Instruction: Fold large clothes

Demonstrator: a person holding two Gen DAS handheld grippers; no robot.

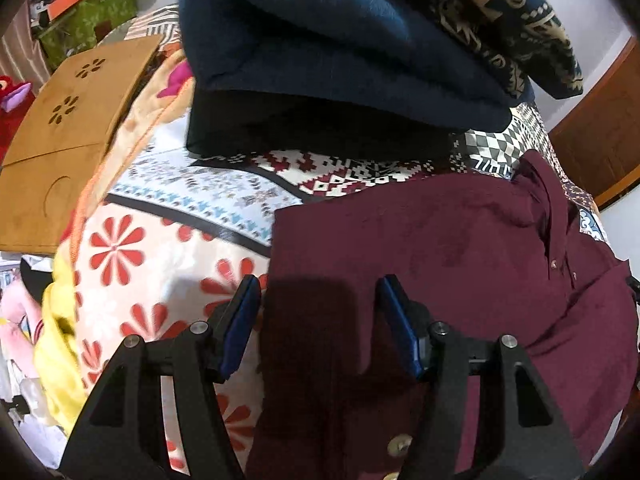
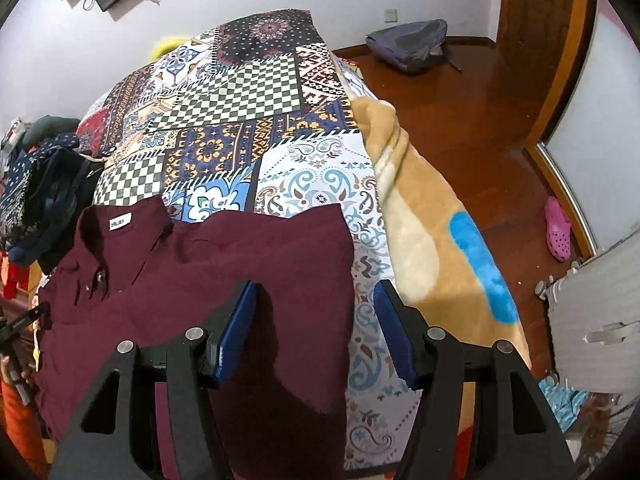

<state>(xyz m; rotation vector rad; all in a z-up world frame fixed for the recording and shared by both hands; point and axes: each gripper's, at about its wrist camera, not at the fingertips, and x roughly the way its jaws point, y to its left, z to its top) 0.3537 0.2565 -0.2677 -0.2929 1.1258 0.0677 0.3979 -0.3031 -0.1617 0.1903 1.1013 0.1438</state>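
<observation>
A maroon button-up shirt (image 2: pixel 224 264) lies partly folded, collar toward the pile of folded clothes (image 1: pixel 340 60), on the patchwork bedspread (image 2: pixel 248 92) near the bed's side edge, where a tan fleece blanket (image 2: pixel 432 248) hangs over. The left gripper (image 1: pixel 318 308) and the right gripper (image 2: pixel 314 312) point steeply down over the shirt's two straight side edges, jaws apart, nothing held. Each side edge runs between a pair of blue pads (image 1: pixel 244 320), with no visible pinch. The next fold likely calls for both grippers to catch the edges at matching points, taking all layers at once, and to carry them evenly toward the collar (image 2: pixel 120 220) so the sides stay square.
</observation>
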